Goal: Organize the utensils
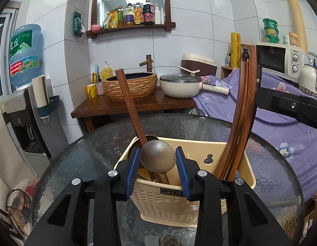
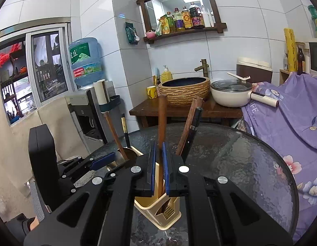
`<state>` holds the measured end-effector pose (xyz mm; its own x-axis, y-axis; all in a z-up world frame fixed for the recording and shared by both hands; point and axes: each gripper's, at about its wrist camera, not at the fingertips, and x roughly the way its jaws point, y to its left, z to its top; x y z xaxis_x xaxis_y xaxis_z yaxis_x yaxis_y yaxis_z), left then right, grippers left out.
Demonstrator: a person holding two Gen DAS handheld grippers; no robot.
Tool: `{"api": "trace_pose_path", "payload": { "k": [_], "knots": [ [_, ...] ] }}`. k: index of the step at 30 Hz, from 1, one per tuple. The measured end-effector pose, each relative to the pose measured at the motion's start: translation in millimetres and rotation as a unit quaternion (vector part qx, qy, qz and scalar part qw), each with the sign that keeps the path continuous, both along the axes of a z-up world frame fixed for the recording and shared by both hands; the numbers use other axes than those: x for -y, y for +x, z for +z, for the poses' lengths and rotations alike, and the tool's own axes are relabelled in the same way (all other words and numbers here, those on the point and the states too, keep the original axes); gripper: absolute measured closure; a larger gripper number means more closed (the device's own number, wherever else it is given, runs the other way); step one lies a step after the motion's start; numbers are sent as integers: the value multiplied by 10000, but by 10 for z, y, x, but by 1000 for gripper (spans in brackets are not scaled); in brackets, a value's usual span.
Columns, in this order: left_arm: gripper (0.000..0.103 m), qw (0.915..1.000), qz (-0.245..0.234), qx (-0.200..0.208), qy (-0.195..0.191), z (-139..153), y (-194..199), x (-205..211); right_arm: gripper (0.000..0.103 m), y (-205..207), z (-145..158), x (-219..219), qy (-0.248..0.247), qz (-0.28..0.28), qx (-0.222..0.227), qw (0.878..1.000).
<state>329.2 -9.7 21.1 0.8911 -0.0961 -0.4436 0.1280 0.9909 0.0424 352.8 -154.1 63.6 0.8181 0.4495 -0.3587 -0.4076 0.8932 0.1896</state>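
Note:
A beige plastic utensil holder stands on the round glass table. My left gripper has its blue pads on both sides of a grey-brown spoon bowl that sticks up from the holder's left compartment. A wooden-handled ladle leans there too. Several wooden chopsticks and handles stand in the right compartment. My right gripper is nearly closed around a wooden handle over the holder. Another wooden stick and a black-handled utensil lean beside it.
A wooden stand with a woven basin and a white lidded pot is behind the table. A purple flowered cloth covers furniture at right. A water dispenser stands at left.

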Motion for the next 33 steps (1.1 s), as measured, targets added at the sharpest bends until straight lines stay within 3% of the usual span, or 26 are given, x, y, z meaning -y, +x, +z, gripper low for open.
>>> {"api": "trace_pose_path", "payload": {
  "k": [4,5,6,8,9,13,17,19,23,25,33],
  "knots": [
    [65,9999,-73,61,30,-24,-32,13,95,1,-20,13,-13,-77,40,10000],
    [57,9999,-94,87,19,-21,-49,10,94,1,-25,18,-14,-56,27,10000],
    [51,9998,-111,143,8,-13,-78,15,89,-14,-28,29,5,-34,44,10000],
    [27,9994,-86,339,6,20,-190,25,72,-76,-15,57,19,-105,161,9998],
    [25,9990,-98,443,-2,34,-247,25,56,-116,-3,80,31,-155,249,9996],
    [19,9971,-222,720,136,72,-452,88,51,-309,60,166,133,-157,500,9985],
    [9,9966,-232,778,102,73,-616,109,35,-498,91,254,231,-239,710,9969],
    [7,9963,-279,813,-13,77,-725,115,26,-610,87,283,178,-314,800,9961],
    [7,9959,-318,849,-18,67,-905,136,18,-848,71,360,44,-470,952,9943],
    [7,9959,-298,848,-46,50,-1005,110,7,-991,44,389,-48,-547,1040,9931],
    [7,9961,-49,867,-182,-144,-1540,-74,6,-1544,-246,467,-281,-619,1194,9905]
  ]
}}
